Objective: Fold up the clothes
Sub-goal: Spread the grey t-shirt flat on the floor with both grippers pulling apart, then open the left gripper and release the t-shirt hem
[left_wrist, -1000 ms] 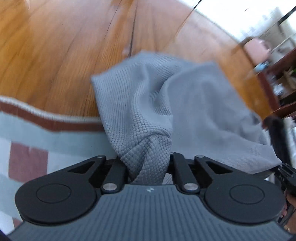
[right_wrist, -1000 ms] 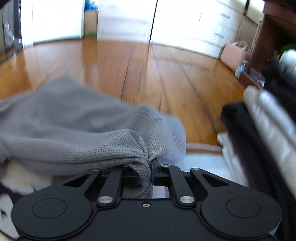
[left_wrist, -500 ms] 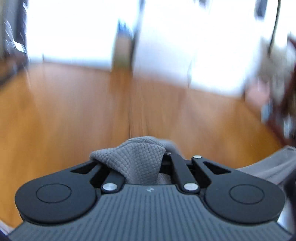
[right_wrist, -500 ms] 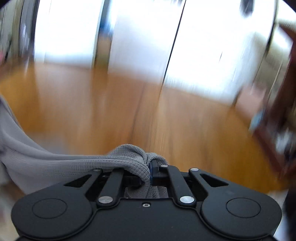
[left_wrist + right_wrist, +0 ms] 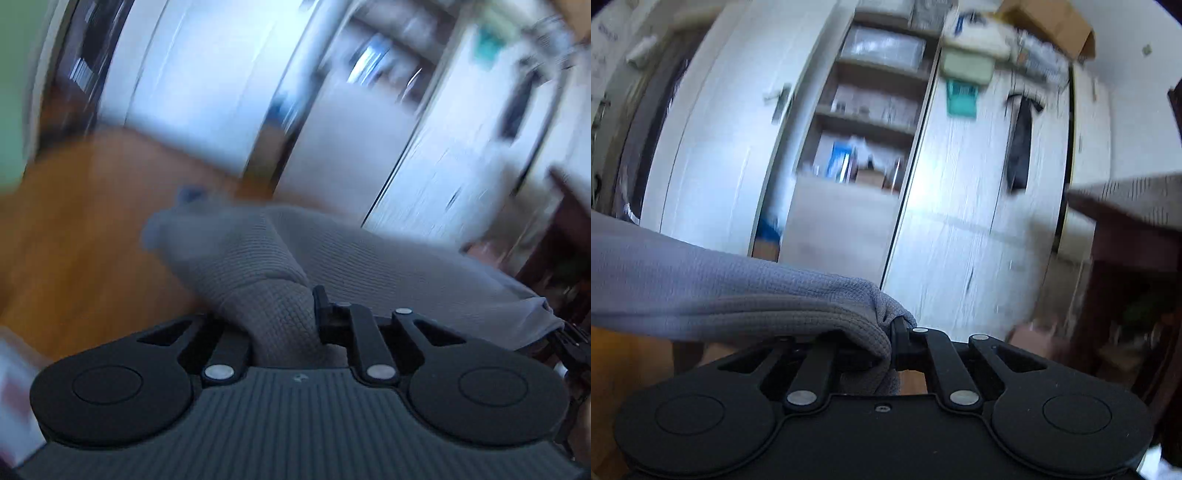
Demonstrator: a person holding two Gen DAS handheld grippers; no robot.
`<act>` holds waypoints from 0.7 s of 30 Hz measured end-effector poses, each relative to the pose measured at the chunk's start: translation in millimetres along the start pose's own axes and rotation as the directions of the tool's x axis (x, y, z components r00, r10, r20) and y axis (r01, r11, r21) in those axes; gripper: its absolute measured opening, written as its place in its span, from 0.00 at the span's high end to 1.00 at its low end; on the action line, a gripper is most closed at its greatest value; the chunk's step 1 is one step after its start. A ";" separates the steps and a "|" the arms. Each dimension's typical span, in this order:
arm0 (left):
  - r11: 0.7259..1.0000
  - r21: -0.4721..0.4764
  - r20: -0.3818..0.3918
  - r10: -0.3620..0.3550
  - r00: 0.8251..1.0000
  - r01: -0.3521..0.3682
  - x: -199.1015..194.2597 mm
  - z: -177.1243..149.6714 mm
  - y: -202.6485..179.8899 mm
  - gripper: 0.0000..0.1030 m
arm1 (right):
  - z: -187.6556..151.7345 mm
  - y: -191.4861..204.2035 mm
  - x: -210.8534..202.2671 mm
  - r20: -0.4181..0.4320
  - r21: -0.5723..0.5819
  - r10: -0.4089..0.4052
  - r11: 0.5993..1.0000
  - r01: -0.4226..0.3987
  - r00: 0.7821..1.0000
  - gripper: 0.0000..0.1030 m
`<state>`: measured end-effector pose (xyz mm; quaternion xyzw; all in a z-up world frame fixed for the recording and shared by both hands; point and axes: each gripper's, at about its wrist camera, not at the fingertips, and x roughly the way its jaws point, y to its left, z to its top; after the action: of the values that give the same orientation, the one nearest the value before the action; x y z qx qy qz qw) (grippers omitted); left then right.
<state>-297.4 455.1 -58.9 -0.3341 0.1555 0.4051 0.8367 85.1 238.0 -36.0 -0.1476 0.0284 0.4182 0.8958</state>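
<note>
A grey waffle-knit garment point(image 5: 369, 258) hangs stretched in the air between my two grippers. My left gripper point(image 5: 280, 317) has a bunched corner of it between its fingers. Its jaws are opening slightly, but the cloth still looks pinched. In the left wrist view the cloth's far end runs to the right edge, where the other gripper's black frame point(image 5: 574, 350) shows. My right gripper point(image 5: 888, 332) is shut on a folded hem of the garment point(image 5: 720, 288), which trails off to the left. Both views are motion-blurred.
A wooden floor point(image 5: 74, 240) lies below, with a patterned rug point(image 5: 14, 387) at the lower left. Ahead stand white cabinet doors point(image 5: 979, 221) and open shelves point(image 5: 871, 110). Dark wooden furniture point(image 5: 1126, 258) stands at the right.
Both grippers have risen and tilted up with the garment. It has come off the rug and floor and now hangs stretched between them. The views swung from floor to cabinets.
</note>
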 end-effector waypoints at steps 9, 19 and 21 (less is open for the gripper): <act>0.973 -0.117 -0.447 0.128 0.885 -0.199 140.2 -108.7 82.3 0.89 | -215.7 7.5 74.2 -0.559 -0.151 -0.091 0.989 0.006 0.824 0.96; 0.976 -0.129 -0.415 0.109 0.903 -0.177 126.2 -107.3 93.0 0.89 | -196.6 9.7 59.8 -0.538 -0.306 -0.101 0.948 -0.082 0.837 0.96; 0.978 -0.122 -0.392 0.107 0.914 -0.167 125.1 -100.7 92.0 0.89 | -193.1 7.7 55.7 -0.543 -0.285 -0.110 0.957 -0.059 0.832 0.96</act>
<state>-290.2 499.1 -238.5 -0.4580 0.3076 0.4003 0.7317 129.4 228.2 -232.0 -0.3920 0.2229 0.3448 0.8233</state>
